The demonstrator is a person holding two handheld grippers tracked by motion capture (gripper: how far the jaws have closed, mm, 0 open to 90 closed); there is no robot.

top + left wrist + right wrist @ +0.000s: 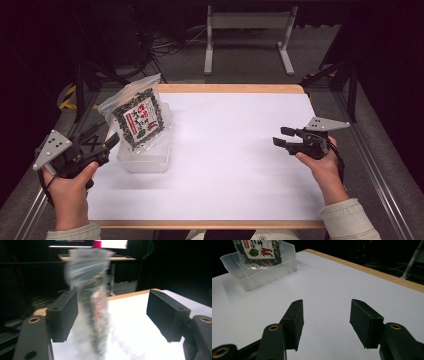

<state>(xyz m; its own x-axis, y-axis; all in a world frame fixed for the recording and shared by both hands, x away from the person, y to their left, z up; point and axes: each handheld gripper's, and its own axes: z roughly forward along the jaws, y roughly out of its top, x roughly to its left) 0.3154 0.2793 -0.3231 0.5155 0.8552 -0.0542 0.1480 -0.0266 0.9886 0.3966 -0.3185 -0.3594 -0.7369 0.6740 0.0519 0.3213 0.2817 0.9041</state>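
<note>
A clear zip bag of snacks with a green, red and white label (140,117) stands tilted in a clear plastic container (147,157) at the table's left. My left gripper (107,136) sits at the table's left edge, pointing at the bag from just beside it. In the left gripper view the blurred bag (96,295) rises between the wide-apart pads (63,315), and neither pad presses on it. My right gripper (282,136) hovers open at the right side. Nothing lies between its pads (294,320), and the bag (257,250) and container (262,270) show far ahead.
The white table top (240,165) has a wooden edge. A grey metal stand (247,35) and cables lie on the floor behind it. Metal rails run along both sides of the table.
</note>
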